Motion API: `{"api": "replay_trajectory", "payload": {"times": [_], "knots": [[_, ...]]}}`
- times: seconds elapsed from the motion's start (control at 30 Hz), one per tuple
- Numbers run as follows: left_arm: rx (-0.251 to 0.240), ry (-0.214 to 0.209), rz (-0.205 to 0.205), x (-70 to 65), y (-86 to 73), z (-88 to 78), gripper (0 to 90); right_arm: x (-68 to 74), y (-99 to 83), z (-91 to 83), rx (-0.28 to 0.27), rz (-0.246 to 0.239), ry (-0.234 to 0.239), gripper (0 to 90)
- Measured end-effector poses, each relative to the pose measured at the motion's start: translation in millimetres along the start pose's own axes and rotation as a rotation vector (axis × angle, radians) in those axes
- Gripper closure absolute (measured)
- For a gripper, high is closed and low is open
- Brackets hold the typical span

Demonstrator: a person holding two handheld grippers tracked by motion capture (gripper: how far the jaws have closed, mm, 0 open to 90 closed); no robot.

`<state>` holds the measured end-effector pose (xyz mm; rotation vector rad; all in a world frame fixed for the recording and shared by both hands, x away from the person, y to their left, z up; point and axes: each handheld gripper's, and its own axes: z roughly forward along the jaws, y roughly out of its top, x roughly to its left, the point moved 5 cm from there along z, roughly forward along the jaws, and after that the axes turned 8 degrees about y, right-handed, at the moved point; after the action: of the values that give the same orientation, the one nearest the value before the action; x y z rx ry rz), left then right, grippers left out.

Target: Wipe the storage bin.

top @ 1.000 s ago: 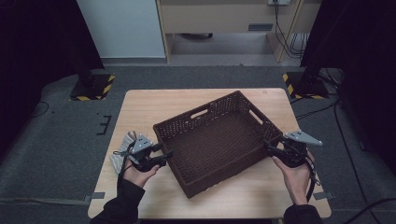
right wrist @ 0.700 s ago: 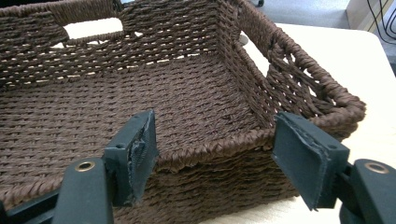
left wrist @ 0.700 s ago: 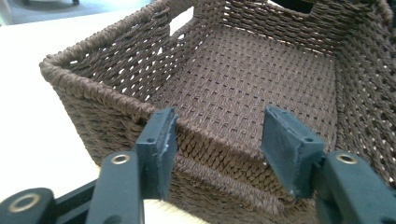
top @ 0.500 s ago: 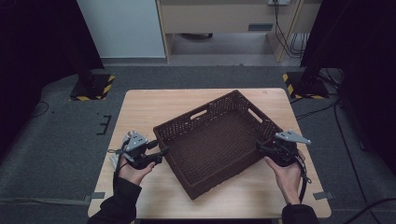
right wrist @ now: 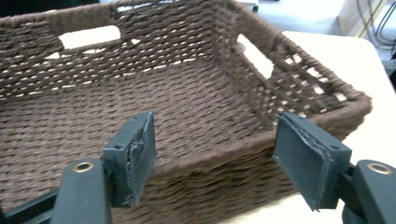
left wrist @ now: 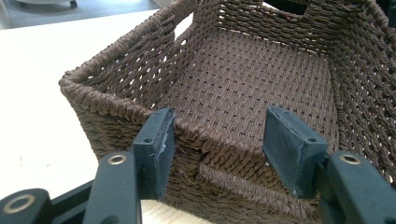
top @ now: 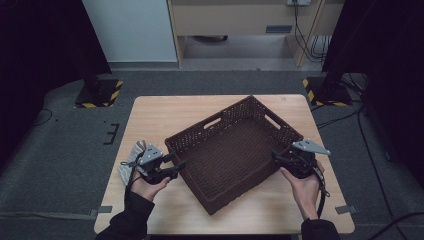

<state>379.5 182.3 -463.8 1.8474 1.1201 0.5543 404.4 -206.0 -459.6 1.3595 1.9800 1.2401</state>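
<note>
Now basket (top: 235, 150) sits between both open tools.

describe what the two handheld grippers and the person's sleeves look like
Both the left gripper and the right gripper are black, each topped by a grey three-cornered plate, with dark flat pads frayed at the edges. A dark cable trails from each. The sleeves are black.

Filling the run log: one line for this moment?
left gripper: open, at dark brown woven basket rim | right gripper: open, jaws just opening, at opposite rim | basket empty
</note>
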Motion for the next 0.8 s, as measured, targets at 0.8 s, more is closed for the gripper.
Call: {"api": "replay_trajectory", "payload": {"times": [0.8], "knots": [[-0.022, 0.047, -0.047, 45.7, 20.4, 13.4, 52.5, 1.7, 0.8, 1.7, -0.026, -0.012, 0.021, 27.8]]}}
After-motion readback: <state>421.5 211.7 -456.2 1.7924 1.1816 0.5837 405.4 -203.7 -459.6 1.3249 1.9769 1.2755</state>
